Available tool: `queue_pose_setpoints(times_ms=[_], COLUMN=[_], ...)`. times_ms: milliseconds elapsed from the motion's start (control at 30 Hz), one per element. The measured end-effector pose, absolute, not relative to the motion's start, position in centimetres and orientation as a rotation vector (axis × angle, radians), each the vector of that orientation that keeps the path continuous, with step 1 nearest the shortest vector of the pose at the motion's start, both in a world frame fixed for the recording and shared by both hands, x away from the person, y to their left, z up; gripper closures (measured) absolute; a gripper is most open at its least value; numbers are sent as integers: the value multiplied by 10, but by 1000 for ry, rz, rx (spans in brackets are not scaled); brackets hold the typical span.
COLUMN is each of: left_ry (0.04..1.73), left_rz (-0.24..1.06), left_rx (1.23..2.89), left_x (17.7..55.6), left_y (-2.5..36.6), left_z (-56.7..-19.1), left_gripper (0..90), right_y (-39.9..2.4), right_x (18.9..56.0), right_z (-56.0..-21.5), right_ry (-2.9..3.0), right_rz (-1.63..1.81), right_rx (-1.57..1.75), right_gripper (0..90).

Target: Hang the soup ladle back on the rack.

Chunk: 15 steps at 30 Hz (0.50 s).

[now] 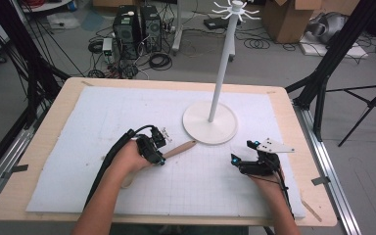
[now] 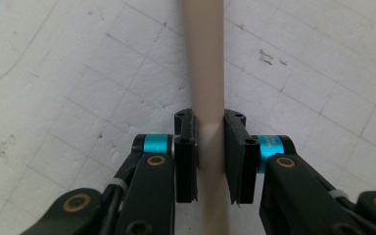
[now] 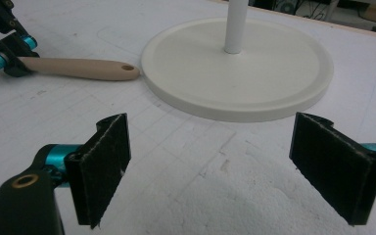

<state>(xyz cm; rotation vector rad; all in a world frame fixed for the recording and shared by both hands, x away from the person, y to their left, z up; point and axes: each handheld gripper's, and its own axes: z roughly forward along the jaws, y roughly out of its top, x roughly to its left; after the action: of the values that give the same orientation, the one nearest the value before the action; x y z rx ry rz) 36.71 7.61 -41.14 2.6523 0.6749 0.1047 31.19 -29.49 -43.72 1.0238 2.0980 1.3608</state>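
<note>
A light wooden utensil handle (image 1: 179, 148) lies on the white foam mat, with its holed tip close to the round base of a white stand (image 1: 210, 128). My left gripper (image 1: 160, 159) is shut on this handle (image 2: 204, 58), both pads pressing its sides in the left gripper view. The hand hides the utensil's other end. My right gripper (image 1: 244, 151) rests low over the mat to the right of the base, jaws wide open with nothing between them (image 3: 208, 166). In the right gripper view, the handle (image 3: 83, 68) and the left gripper (image 3: 5, 51) appear far left, and the stand base (image 3: 235, 73) lies ahead.
The stand's thin white pole (image 1: 223, 63) rises from the base to a ring of hooks (image 1: 235, 10). The white mat (image 1: 127, 112) covers most of the wooden table (image 1: 54, 117). Beyond the table, computers, cables and boxes sit on the floor.
</note>
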Motion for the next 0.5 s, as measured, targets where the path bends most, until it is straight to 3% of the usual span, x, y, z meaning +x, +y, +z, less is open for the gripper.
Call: queue_pose_setpoints(times_ms=[267, 500], left_ry=[739, 699], left_rz=[39, 5], left_rx=[2641, 2526], left_x=[371, 368], left_y=[77, 88], left_z=[-409, -393], left_gripper=[774, 774], right_y=[-297, -296], right_x=[312, 313], right_z=[-437, -438], right_ry=[2093, 2102], right_rz=[1364, 1359], right_rx=[1030, 1038], right_gripper=[144, 144])
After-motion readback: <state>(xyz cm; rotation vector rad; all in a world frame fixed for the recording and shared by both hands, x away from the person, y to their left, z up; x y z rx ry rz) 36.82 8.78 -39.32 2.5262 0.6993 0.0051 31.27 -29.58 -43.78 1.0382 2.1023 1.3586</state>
